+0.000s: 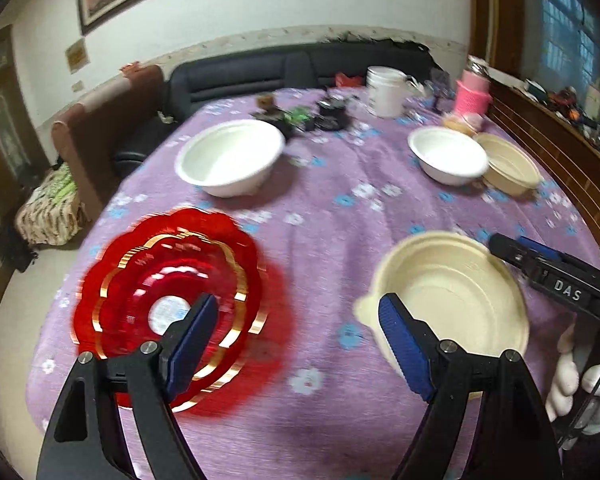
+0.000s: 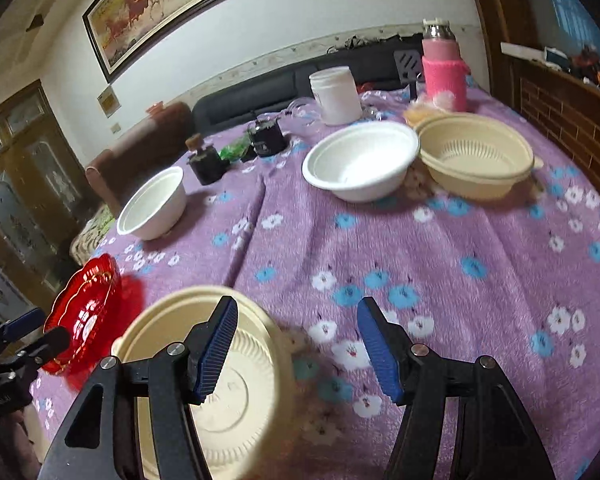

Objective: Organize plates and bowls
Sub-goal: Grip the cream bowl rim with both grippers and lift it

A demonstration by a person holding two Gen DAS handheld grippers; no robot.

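1. The left gripper (image 1: 296, 338) fills the bottom of the left wrist view, its ribbed blue pads (image 1: 192, 346) spread wide with nothing between them, only fuzzy cloth below.
2. The purple fleece tablecloth with blue and white flowers (image 1: 332, 240) covers the whole table, soft and rumpled into folds.
3. The red scalloped translucent plastic plate with gold rims (image 1: 168, 300) lies lower left in the left wrist view, partly behind the left pad, blurred.
4. The cream shallow round bowl with a small tab on its rim (image 1: 448, 296) sits lower right there, beside the right pad; its matte inside shows concentric rings.
5. The right gripper (image 2: 296, 346) is also wide open and holds nothing; its left pad overlaps the same cream bowl at lower left of the right wrist view.
6. A white smooth deep bowl (image 2: 152, 210) stands mid-left in that view, alone.
7. A wider white bowl (image 2: 360, 164) sits upper centre, just beside a cream ribbed bowl (image 2: 476, 160) at upper right.
8. Behind them stand a white cylindrical cup (image 2: 336, 94) and a steel flask in a pink knitted sleeve (image 2: 444, 72).
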